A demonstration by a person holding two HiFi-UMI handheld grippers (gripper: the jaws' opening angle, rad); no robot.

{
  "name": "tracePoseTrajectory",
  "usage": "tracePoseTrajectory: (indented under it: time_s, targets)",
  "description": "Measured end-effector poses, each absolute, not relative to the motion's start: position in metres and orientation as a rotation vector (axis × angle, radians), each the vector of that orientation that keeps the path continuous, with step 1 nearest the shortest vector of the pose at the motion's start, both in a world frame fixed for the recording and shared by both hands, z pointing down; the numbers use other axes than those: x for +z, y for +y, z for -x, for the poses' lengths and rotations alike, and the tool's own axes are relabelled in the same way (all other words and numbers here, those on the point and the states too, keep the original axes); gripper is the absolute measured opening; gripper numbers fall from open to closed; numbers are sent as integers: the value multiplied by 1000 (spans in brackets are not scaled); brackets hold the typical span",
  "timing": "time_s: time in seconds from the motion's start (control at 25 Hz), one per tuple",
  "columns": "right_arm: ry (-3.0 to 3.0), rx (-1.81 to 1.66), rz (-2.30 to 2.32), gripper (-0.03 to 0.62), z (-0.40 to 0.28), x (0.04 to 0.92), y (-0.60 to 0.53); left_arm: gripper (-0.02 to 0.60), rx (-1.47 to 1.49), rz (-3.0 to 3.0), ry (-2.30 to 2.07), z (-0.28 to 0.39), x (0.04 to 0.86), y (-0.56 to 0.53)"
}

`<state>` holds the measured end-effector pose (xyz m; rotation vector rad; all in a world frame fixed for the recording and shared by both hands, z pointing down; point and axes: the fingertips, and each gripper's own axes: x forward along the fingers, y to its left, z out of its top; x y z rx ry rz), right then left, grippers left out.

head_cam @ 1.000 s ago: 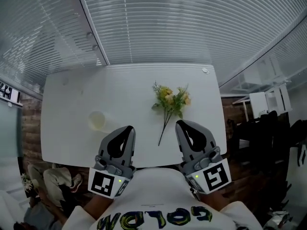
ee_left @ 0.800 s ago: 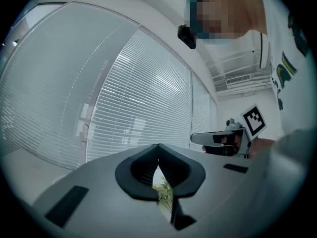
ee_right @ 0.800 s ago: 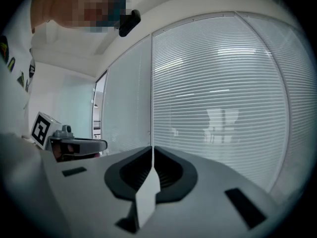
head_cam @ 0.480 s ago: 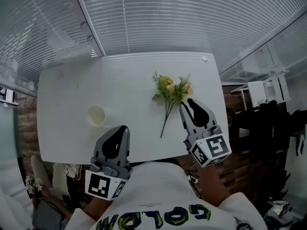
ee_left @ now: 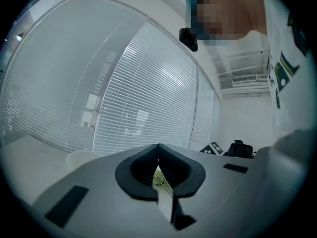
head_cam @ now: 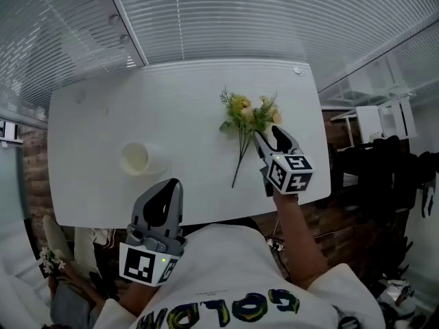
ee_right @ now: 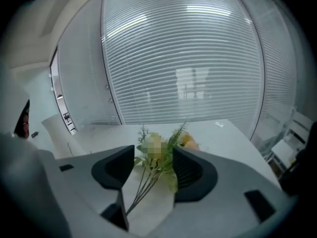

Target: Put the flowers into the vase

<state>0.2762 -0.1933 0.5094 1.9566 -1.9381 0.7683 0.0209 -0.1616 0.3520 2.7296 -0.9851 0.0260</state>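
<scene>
Nearest to me in the head view is the person's white shirt w/ coloured lettering across the chest. Just ahead of it, on the left, the left tool hangs at the near edge of the white desk; its own view shows the left tool w/ jaws together and nothing btwn them, only a thin slit of light. On the right and further out, the right tool is tipped down over the desk, tips at the base of the flower heads. In the right gripper view the right tool has its jaws apart and opening; the green stems run btwn them, but the pads aren't pressing, so nothing is gripped. The flowers lie flat on the desk, right of centre: a small bunch w/ yellow and pale blooms and green leaves pointing away from me, thin stems trailing back toward the near edge. The same flowers fill the gap btwn the jaws in the right gripper view. The vase, pale and round from above, stands upright on the left part of the desk, well apart from the flowers and just beyond the left tool. Behind the desk, white slatted blinds cover the whole bg.
</scene>
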Motion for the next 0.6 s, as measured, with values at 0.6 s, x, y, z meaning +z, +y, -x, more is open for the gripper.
tracePoseTrajectory:
  time_s: [0.6]
  targets:
    - [-1828,1356,-1911,347,-282,624,-218,14,91,-2674,-991,-9,375,-164]
